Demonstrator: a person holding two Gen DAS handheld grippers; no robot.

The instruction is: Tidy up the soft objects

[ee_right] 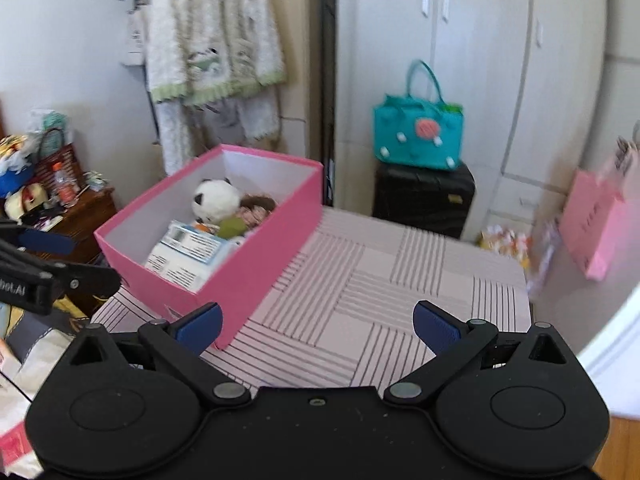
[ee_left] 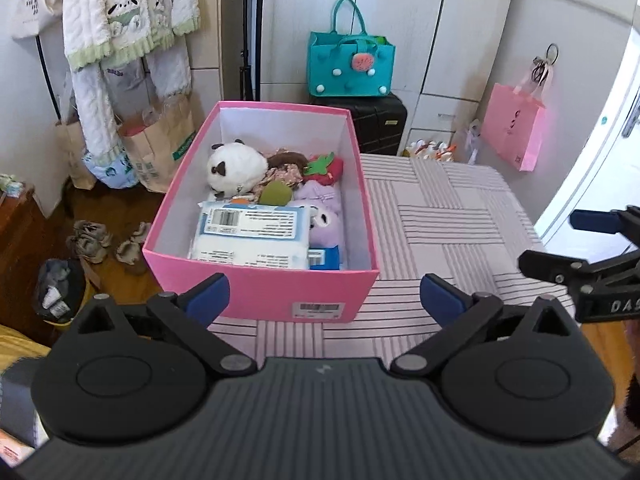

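A pink box (ee_left: 256, 292) stands on the striped pink table (ee_left: 448, 216). It holds a panda plush (ee_left: 236, 166), a purple plush (ee_left: 326, 220), a red strawberry plush (ee_left: 326, 168), a green soft toy (ee_left: 274, 193) and a white wipes pack (ee_left: 252, 236). My left gripper (ee_left: 324, 300) is open and empty in front of the box's near wall. My right gripper (ee_right: 316, 326) is open and empty over the table, right of the box (ee_right: 256, 264); the panda (ee_right: 214, 200) shows inside. The right gripper also shows at the left wrist view's right edge (ee_left: 588, 256).
A teal felt bag (ee_left: 350, 64) sits on a black suitcase (ee_left: 380, 120) behind the table. A pink paper bag (ee_left: 514, 132) hangs on the right wall. Clothes (ee_left: 128, 32) hang at left above paper bags, slippers (ee_left: 92, 240) and a bin (ee_left: 58, 292).
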